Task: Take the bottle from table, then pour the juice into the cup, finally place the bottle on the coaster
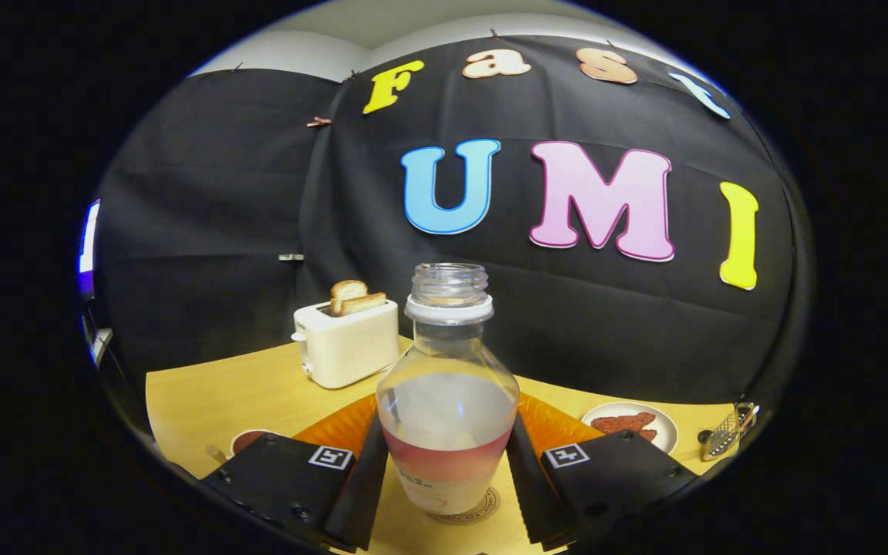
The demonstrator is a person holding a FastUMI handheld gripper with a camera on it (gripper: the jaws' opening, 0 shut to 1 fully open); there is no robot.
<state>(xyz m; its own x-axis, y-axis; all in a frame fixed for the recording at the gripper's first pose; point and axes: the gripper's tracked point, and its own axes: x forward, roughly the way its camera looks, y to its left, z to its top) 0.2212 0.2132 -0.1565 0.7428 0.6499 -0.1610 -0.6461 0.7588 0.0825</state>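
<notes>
My gripper (448, 493) has the bottle (448, 416) dead ahead at twelve o'clock, standing between my two fingers (355, 482), which flank its lower body at about nine and three o'clock. They sit right against its sides, but I cannot tell whether both are pressing or just bracketing it. The bottle stands upright, long axis vertical, open mouth at the top, with a low band of pink juice in it. Its base rests on a round coaster (482, 509) on the wooden table (205, 393), so I judge this to be the placing end of the task. An orange cup (560, 424) lies just behind the bottle. Beyond, a toaster (348, 343) stands at eleven o'clock, well apart, and a plate (633, 424) at two. Straight back along my fingers looks free for withdrawing.
</notes>
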